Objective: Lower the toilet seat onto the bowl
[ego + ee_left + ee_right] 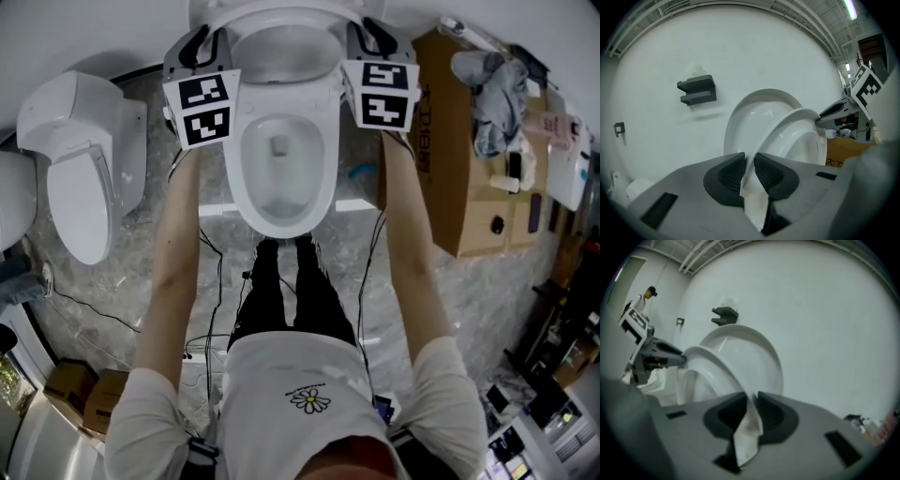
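Grey marbled floor (pixel 487 309), white wall (pixel 656 56). Toilet bowl (pixel 246 178) open at centre; second toilet (pixel 80 178) at left. Cardboard box (pixel 459 206) at right, grey cloth (pixel 495 94) heaped on top. Toilet seat (pixel 792 136) raised, tilted off lid (pixel 750 110). Left gripper (pixel 749 161) and right gripper (pixel 751 399) each clamped on opposite seat edges.

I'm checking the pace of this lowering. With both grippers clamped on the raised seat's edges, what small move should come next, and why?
Probably start tipping the toilet seat forward, both hands together. The left gripper and right gripper each pinch one side edge of it, it stands raised just ahead of the lid, and the bowl below lies open.
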Demonstrator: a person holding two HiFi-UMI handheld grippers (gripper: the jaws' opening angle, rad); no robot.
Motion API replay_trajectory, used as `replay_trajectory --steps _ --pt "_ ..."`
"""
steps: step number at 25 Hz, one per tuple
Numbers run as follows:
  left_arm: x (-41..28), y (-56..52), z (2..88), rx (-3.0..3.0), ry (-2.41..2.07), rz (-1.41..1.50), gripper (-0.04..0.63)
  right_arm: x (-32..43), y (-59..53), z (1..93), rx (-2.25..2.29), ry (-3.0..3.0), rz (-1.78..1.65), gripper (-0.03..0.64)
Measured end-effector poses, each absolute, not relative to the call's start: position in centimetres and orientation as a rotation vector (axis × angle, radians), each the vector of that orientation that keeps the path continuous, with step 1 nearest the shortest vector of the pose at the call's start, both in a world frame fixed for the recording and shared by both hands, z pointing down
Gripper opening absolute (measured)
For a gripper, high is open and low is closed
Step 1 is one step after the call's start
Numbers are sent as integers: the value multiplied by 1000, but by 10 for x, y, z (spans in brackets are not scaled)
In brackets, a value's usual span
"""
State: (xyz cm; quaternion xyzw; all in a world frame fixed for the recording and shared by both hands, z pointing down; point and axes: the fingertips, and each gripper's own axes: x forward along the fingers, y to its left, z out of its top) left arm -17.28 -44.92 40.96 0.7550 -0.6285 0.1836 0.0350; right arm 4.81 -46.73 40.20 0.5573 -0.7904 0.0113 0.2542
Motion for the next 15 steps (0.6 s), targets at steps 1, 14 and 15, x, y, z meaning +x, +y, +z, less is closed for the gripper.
replay_trajectory --steps 1,14,15 --pt "-172 -444 409 2327 -1933 567 80 49 -462 401 1516 -2147 27 91" --pt "-162 -370 417 2383 -1906 699 74 58 -388 406 1532 -2126 -2 91" --pt "-162 -365 417 2375 -1908 701 74 57 -382 407 1522 -2127 -8 91"
